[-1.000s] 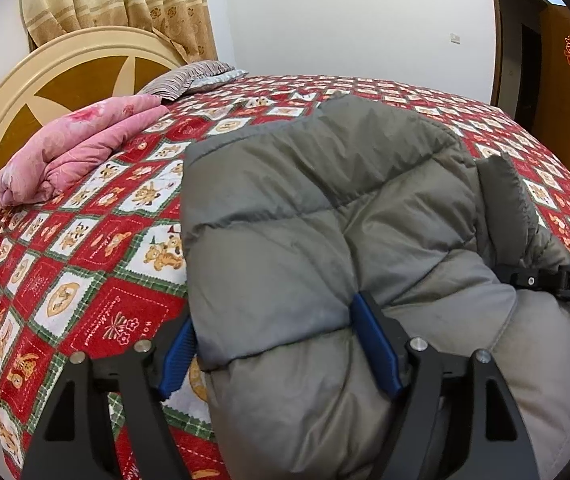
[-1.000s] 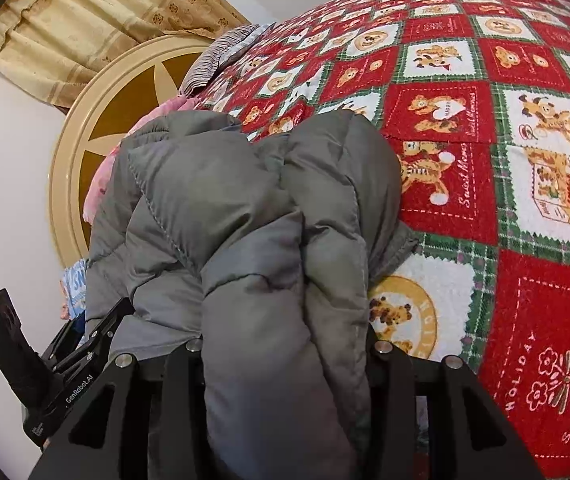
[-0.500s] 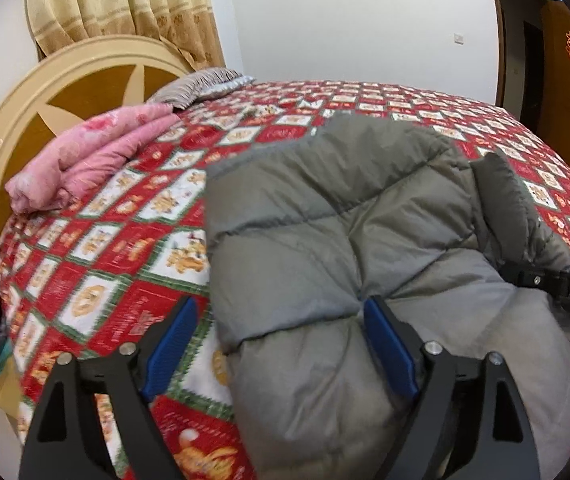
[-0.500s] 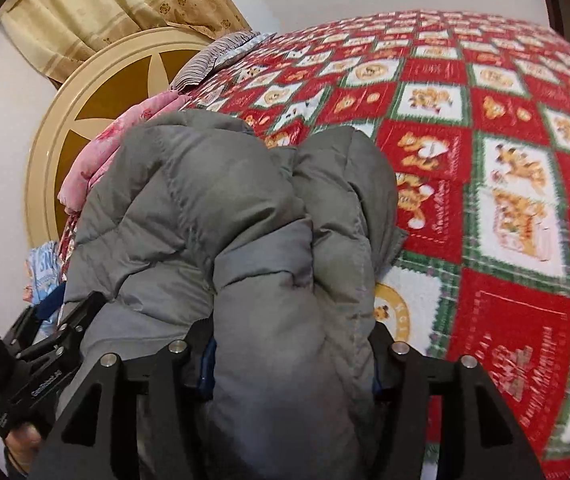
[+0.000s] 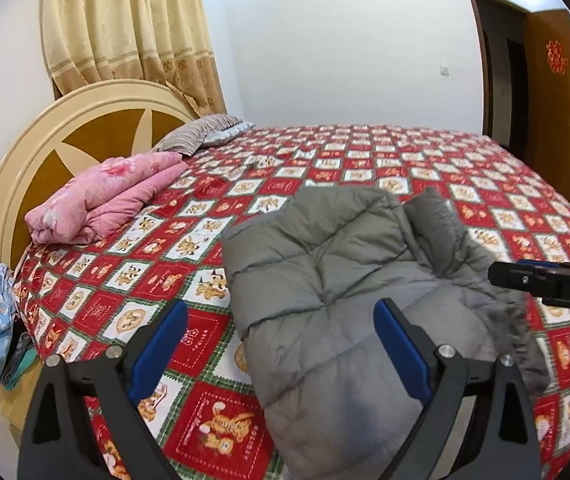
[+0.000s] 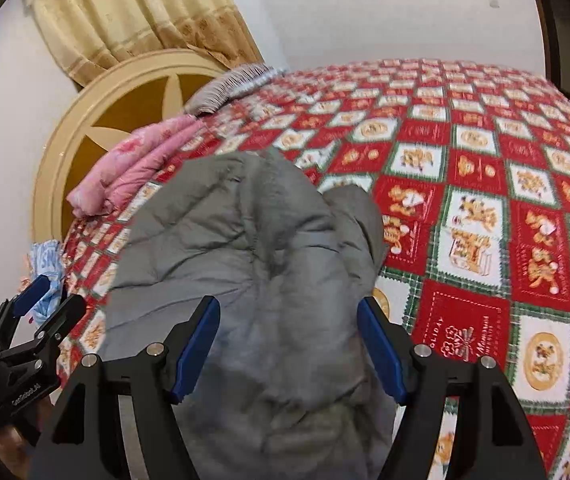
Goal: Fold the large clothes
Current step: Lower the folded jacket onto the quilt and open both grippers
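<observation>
Both my grippers are above the jacket [image 5: 337, 300], which lies folded in a grey puffy bundle on the quilt [image 5: 485, 184], near the bed edge closest to me. Left gripper [image 5: 281, 348]: jaws spread wide, just been opening. The right blue pad is over the jacket and the left pad over bare quilt; neither is pressing. Right gripper [image 6: 289, 348]: jaws also apart, just been opening, with the jacket bulging up between the pads, not pinched. Pink blanket [image 5: 101, 200] sits folded by the headboard [image 5: 97, 136], well apart from the jacket. Striped pillow [image 5: 201, 132] is beyond it.
</observation>
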The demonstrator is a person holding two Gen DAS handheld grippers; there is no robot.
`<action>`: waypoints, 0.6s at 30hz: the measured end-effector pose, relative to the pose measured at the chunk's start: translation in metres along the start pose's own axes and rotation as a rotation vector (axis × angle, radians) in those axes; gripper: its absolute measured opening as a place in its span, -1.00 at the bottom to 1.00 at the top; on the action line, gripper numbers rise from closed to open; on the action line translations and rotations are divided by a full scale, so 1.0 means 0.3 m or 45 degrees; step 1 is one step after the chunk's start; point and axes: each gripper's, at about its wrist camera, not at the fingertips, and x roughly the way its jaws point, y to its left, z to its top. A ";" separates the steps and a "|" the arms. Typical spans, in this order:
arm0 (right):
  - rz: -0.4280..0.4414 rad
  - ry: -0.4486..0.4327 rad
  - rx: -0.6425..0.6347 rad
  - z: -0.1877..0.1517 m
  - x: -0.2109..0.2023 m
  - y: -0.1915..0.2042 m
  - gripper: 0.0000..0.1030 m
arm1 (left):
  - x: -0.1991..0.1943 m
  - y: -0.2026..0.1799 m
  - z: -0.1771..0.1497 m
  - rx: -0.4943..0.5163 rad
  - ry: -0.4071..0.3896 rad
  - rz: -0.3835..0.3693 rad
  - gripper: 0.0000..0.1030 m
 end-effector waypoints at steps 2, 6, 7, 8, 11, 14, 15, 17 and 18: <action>-0.004 -0.037 -0.018 -0.007 -0.047 0.020 0.38 | -0.041 0.004 -0.002 -0.007 -0.020 -0.001 0.96; 0.007 -0.098 -0.044 -0.028 -0.126 0.056 0.38 | -0.106 0.015 -0.005 -0.039 -0.063 -0.020 0.96; 0.011 -0.109 -0.056 -0.033 -0.143 0.068 0.38 | -0.115 0.018 -0.006 -0.047 -0.069 -0.023 0.96; 0.012 -0.114 -0.064 -0.036 -0.153 0.076 0.39 | -0.128 0.020 -0.006 -0.058 -0.078 -0.030 0.96; 0.013 -0.129 -0.078 -0.039 -0.180 0.093 0.39 | -0.144 0.023 -0.008 -0.073 -0.093 -0.032 0.96; 0.016 -0.144 -0.081 -0.040 -0.201 0.105 0.39 | -0.158 0.027 -0.015 -0.066 -0.103 -0.033 0.96; 0.017 -0.149 -0.084 -0.040 -0.207 0.108 0.39 | -0.160 0.028 -0.015 -0.065 -0.107 -0.029 0.96; 0.014 -0.159 -0.096 -0.042 -0.222 0.119 0.39 | -0.164 0.031 -0.016 -0.069 -0.111 -0.035 0.96; 0.012 -0.162 -0.103 -0.043 -0.228 0.124 0.39 | -0.165 0.031 -0.017 -0.068 -0.112 -0.036 0.96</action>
